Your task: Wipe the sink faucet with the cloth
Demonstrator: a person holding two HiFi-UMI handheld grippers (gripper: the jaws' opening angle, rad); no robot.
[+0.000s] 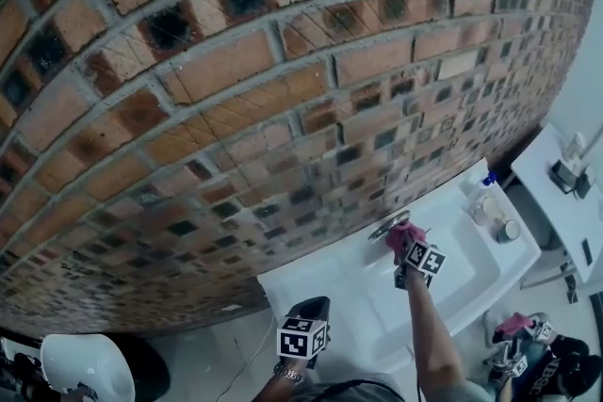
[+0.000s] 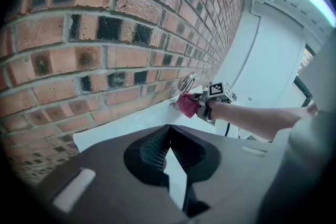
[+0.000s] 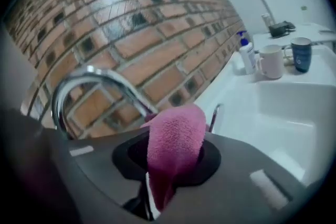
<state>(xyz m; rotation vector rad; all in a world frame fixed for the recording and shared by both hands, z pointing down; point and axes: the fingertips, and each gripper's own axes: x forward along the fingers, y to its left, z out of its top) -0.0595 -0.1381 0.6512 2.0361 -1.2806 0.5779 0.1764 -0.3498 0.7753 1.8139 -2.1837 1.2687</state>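
Note:
A chrome faucet (image 3: 86, 84) arches over the white sink (image 3: 273, 123) against the brick wall; it also shows small in the head view as the faucet (image 1: 387, 226) and in the left gripper view as the faucet (image 2: 187, 81). My right gripper (image 3: 170, 162) is shut on a pink cloth (image 3: 174, 147), and the cloth (image 1: 405, 237) is pressed against the faucet's base. The cloth (image 2: 188, 104) hides the lower faucet body. My left gripper (image 2: 169, 152) is shut with nothing in it, held low and left of the sink, well away from the faucet.
A blue-capped bottle (image 3: 246, 55), a white mug (image 3: 271, 61) and a dark mug (image 3: 301, 53) stand on the sink's right ledge. The brick wall (image 1: 236, 89) rises right behind the faucet. A white side table (image 1: 561, 193) stands at right, a white helmet (image 1: 87, 367) at lower left.

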